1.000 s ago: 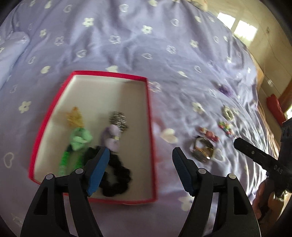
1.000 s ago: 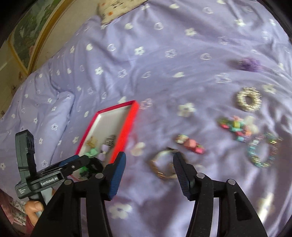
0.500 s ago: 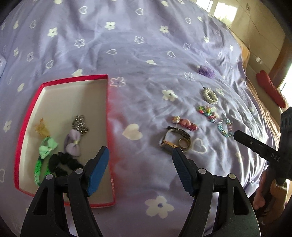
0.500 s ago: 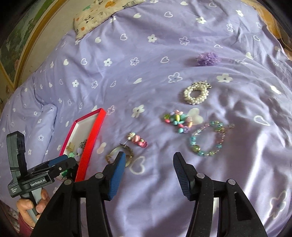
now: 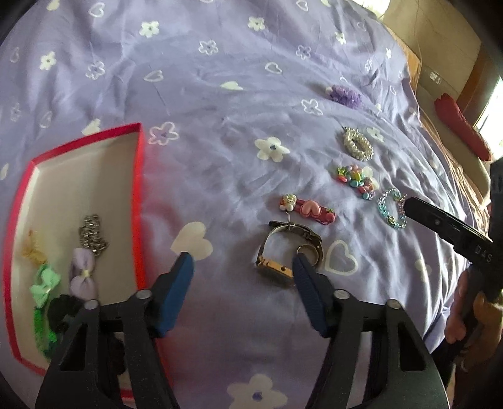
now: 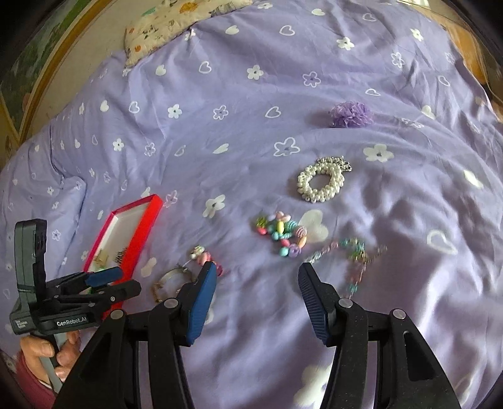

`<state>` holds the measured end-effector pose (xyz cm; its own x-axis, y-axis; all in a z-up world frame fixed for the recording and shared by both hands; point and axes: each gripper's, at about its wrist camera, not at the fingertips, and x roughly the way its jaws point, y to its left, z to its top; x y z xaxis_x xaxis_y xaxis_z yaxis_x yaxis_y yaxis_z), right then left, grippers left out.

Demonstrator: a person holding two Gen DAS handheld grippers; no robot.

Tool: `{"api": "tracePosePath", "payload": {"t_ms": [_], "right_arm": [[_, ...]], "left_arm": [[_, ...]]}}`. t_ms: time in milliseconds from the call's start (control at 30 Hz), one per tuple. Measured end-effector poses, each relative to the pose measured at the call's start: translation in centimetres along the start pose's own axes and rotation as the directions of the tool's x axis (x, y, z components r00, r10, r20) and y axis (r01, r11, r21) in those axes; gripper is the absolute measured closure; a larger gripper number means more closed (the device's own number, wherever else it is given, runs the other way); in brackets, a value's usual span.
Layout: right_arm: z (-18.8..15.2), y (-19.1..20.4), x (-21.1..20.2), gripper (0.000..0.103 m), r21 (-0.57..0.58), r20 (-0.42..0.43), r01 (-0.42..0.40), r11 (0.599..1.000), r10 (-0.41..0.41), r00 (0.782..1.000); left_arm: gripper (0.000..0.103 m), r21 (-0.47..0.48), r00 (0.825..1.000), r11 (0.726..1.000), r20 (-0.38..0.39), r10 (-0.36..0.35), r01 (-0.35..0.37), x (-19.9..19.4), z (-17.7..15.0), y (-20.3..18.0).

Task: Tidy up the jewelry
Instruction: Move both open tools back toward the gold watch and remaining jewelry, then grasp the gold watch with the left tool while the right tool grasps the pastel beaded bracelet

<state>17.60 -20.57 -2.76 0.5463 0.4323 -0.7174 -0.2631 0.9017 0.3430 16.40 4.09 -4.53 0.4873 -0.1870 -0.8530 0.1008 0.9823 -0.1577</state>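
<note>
My left gripper (image 5: 242,262) hangs over the purple bedspread, its jaws closing with nothing between them. A gold-faced watch (image 5: 289,251) lies just beyond its right fingertip. The red box (image 5: 138,188) at the left holds bows, a silver chain and a black scrunchie. A pink heart clip (image 5: 309,209), colourful beads (image 5: 355,179), a pearl bracelet (image 5: 358,144) and a blue bead bracelet (image 5: 391,207) lie to the right. My right gripper (image 6: 256,269) is open and empty, just short of the colourful beads (image 6: 281,232) and the blurred blue bracelet (image 6: 352,254).
A purple fabric flower (image 6: 350,114) lies farther back on the bed. A patterned pillow (image 6: 176,19) sits at the head. The bed's right edge drops toward a floor with a red object (image 5: 462,126). A hand (image 6: 47,355) holds the left gripper's handle.
The left gripper has swung right, from above the red box to beside the watch, and its jaws have narrowed. The right gripper has shifted right toward the bead bracelets.
</note>
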Motion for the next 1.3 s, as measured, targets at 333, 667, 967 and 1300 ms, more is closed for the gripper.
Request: {"api": "tracePosePath", "payload": {"t_ms": [333,667,967,1300], "right_arm": [[1.9,-1.5,4.4,0.049,-0.053,-0.075,0.048,0.997,-0.052,0.996],[2.1,-1.3,7.7,0.086,-0.093,-0.124,0.078,0.993,-0.089,0.988],[2.1,-0.3,5.5,0.088,-0.053,-0.068,0.030,0.998,-0.033,0.997],[1.9,2.8,1.8,0.088,-0.043,0.003,-0.053,0.998,0.054,0.999]], "left_arm": [[0.058,0.072,0.998,0.997,-0.069,-0.012,0.017,3.8,1.3,-1.1],[0.087,0.148,0.996,0.988,-0.087,-0.034,0.047,5.3,1.3,-2.5],[0.100,0.075,0.997,0.995,-0.041,-0.064,0.067,3.4,0.9,-1.1],[0.100,-0.024,0.997,0.997,0.046,-0.066,0.068,-1.0,-0.7,1.1]]}}
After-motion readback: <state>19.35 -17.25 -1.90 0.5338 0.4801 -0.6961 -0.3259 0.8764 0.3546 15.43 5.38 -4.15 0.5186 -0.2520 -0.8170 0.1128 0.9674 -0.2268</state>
